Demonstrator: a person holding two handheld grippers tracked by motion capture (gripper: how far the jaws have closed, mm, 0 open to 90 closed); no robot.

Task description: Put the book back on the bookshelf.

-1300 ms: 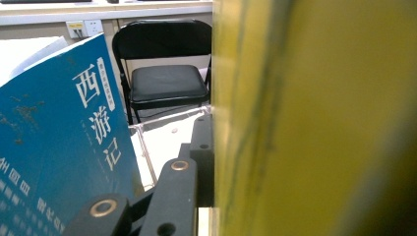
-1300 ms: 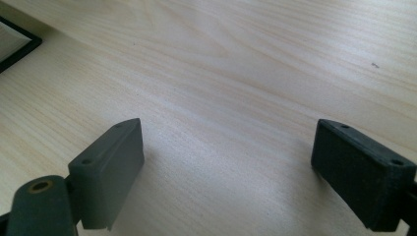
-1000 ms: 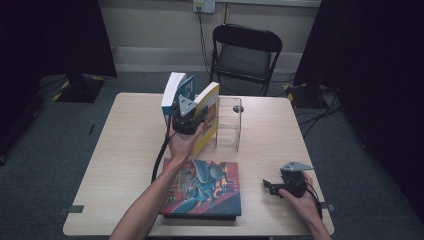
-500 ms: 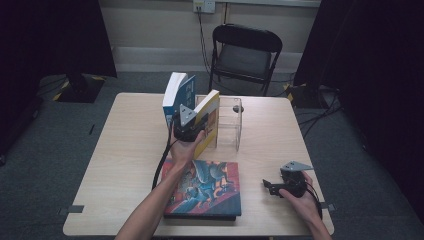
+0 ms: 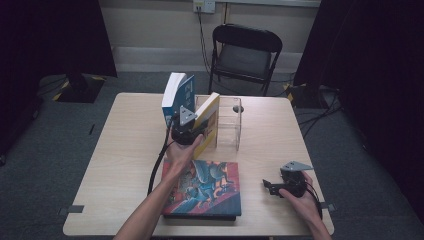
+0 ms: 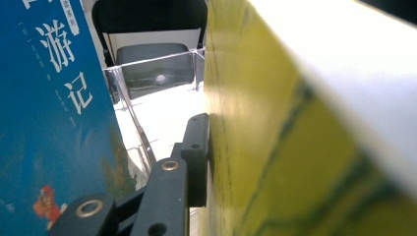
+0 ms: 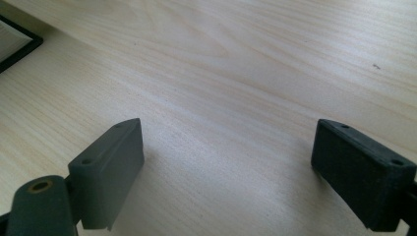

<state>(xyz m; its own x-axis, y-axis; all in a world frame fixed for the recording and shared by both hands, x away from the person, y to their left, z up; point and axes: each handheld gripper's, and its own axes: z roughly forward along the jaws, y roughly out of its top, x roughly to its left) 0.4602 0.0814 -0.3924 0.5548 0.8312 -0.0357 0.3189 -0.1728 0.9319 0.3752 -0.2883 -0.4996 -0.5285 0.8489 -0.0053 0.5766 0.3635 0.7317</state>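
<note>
We hold the left gripper raised, its jaws clamped on a yellow-covered paperback book, tilted and just ahead of the tool beside the clear acrylic box-shaped book holder. A blue-covered upright book leans just left of it. We judge we are slotting the yellow book into the holder; next we must straighten and lower it. Our right gripper rests on the pale wooden table, jaws wide apart.

A black folding chair stands behind the wooden table on grey carpet.
</note>
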